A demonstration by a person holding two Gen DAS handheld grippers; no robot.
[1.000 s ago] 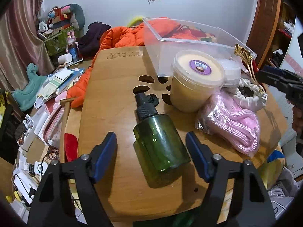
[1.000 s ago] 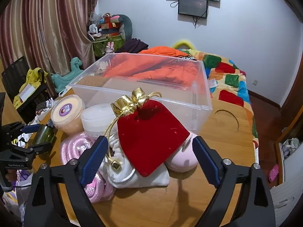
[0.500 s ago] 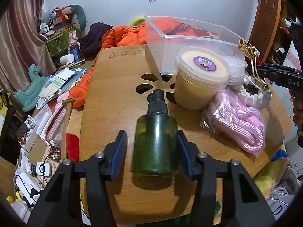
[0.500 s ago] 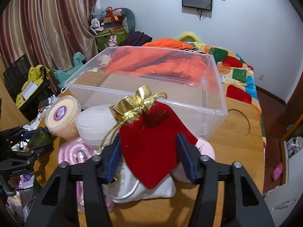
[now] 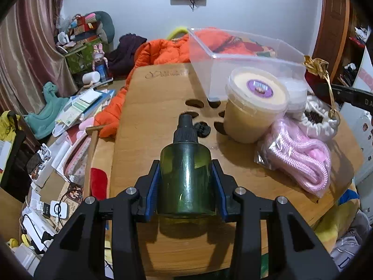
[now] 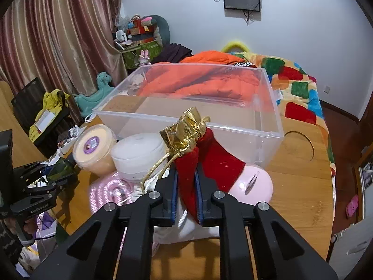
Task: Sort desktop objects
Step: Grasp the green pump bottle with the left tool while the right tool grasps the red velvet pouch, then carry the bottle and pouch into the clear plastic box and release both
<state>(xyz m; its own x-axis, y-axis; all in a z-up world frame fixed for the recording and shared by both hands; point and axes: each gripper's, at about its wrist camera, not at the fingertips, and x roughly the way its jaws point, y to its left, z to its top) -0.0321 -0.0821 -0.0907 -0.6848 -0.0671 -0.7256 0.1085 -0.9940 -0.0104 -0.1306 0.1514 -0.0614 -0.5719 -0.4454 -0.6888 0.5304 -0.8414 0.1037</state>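
Observation:
My left gripper (image 5: 186,182) is shut on a dark green spray bottle (image 5: 186,175) that points away over the wooden table (image 5: 151,107). My right gripper (image 6: 186,179) is shut on a red velvet pouch (image 6: 216,163) with a gold top, above a white drawstring bag (image 6: 186,231). An empty clear plastic bin (image 6: 186,126) stands just behind the pouch. A yellow tub with a purple label (image 5: 254,107), a white lidded tub (image 6: 139,154), a pink rope bundle (image 5: 300,156) and a pink round case (image 6: 254,186) lie near it.
The left gripper with the bottle shows at the left in the right wrist view (image 6: 42,182). An orange jacket (image 5: 163,51) lies behind the table. The floor at the left is cluttered with papers and boxes (image 5: 70,121). A patchwork bed (image 6: 296,86) is at the back right.
Both grippers have shut: the left on the green bottle, which now points straight ahead, the right on the red pouch, which is pinched and bunched up.

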